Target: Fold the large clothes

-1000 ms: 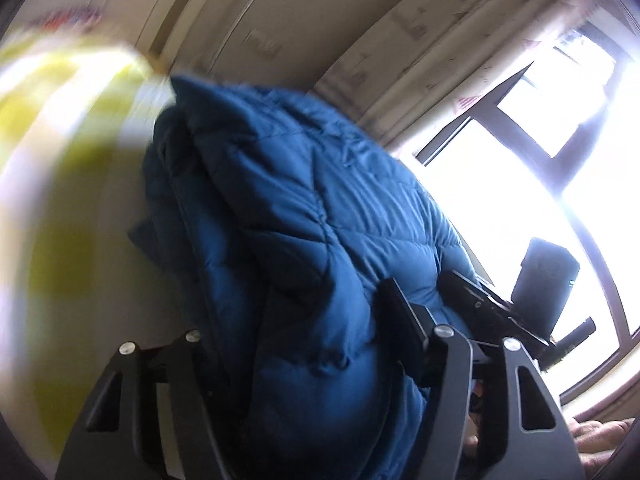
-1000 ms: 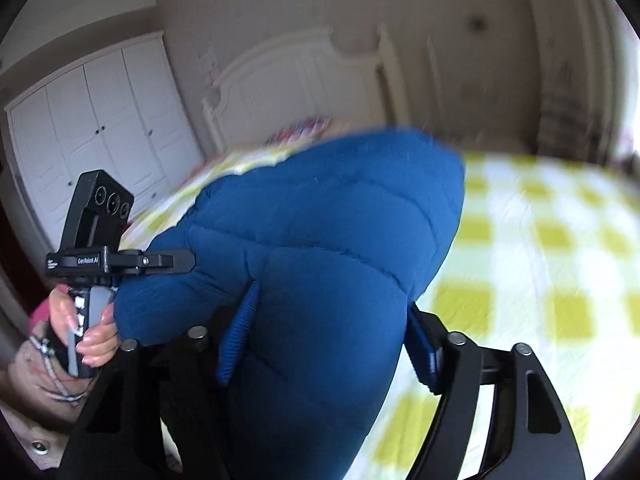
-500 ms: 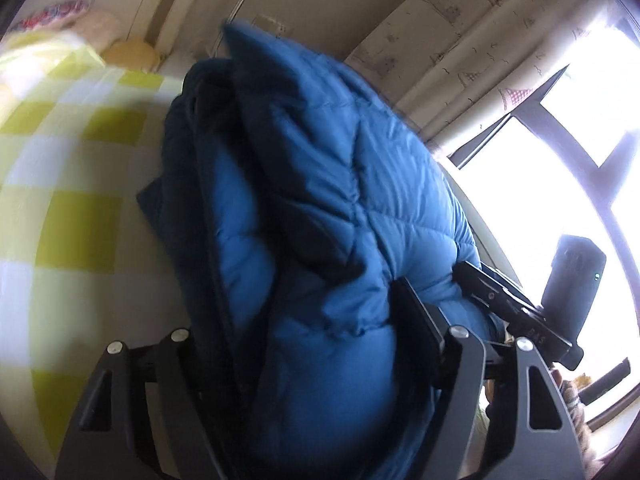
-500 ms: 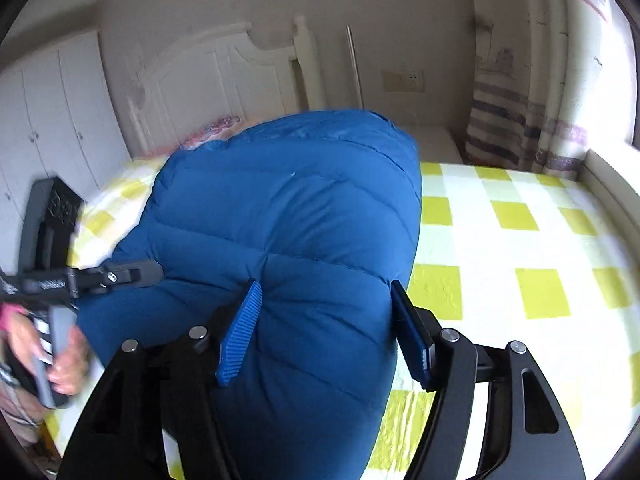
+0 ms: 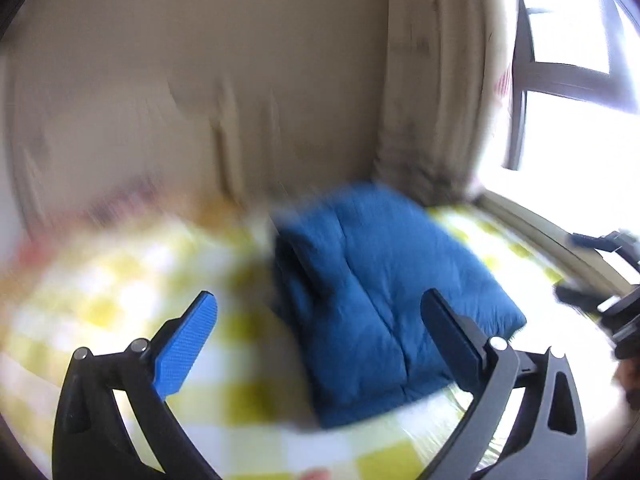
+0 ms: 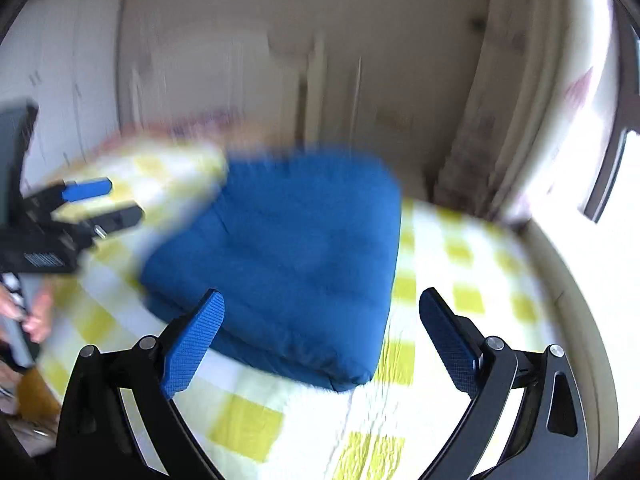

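Note:
A blue puffer jacket (image 5: 384,292) lies folded in a thick block on the yellow-and-white checked bed (image 5: 120,304). It also shows in the right wrist view (image 6: 288,264). My left gripper (image 5: 320,312) is open and empty, held above the near side of the jacket. My right gripper (image 6: 320,312) is open and empty, just short of the jacket's near edge. The left gripper also shows at the left of the right wrist view (image 6: 100,200). Both views are blurred by motion.
A white headboard (image 6: 224,80) and wardrobe (image 6: 60,92) stand behind the bed. Curtains (image 5: 436,92) and a bright window (image 5: 568,100) are to the right. The bed's edge (image 6: 572,280) runs along the window side.
Both grippers have let go of the jacket and pulled back, jaws now wide open. The jacket, held up before, now lies folded flat on the bed.

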The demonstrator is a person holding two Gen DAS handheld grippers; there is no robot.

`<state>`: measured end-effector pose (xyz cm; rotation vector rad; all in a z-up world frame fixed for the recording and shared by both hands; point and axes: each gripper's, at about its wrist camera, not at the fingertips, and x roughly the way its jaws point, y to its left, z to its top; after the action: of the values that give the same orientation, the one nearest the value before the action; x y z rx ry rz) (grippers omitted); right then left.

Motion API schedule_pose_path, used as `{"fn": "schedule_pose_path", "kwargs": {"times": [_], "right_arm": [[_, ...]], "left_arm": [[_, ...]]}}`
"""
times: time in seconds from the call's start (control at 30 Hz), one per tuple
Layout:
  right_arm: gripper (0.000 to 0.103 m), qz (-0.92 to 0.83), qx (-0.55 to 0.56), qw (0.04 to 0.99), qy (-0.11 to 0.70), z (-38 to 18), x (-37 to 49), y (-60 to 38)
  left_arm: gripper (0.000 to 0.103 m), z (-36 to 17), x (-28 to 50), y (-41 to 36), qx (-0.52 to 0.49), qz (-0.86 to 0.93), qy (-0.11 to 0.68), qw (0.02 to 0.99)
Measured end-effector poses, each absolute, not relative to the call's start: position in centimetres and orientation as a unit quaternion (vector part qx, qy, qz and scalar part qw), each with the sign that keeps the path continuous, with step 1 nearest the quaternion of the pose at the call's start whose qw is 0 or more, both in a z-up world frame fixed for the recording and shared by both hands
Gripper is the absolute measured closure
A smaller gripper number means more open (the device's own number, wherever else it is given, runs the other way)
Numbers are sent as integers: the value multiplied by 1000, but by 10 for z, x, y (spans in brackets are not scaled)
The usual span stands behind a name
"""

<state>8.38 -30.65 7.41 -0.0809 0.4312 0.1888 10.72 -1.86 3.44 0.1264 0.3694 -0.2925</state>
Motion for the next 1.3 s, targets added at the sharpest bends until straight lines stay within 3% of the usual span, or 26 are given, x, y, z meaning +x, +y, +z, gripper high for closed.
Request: {"fn": "schedule_pose_path", "kwargs": {"times": [0.13, 0.23, 0.53, 1.3], "right_arm": [[7, 77, -3, 988, 132, 111, 38, -320], [7, 58, 6, 989, 138, 96, 27, -318], [7, 32, -21, 969, 245, 0, 37, -280], [7, 18, 6, 972, 234, 0, 30, -283]], "left_arm": [[2, 79, 58, -23, 73, -102, 111, 986], [2, 79, 33, -20, 42, -90, 100, 990], [2, 16, 18, -40, 35, -100, 182, 978], [2, -14, 30, -41, 49, -95, 205, 973]]}}
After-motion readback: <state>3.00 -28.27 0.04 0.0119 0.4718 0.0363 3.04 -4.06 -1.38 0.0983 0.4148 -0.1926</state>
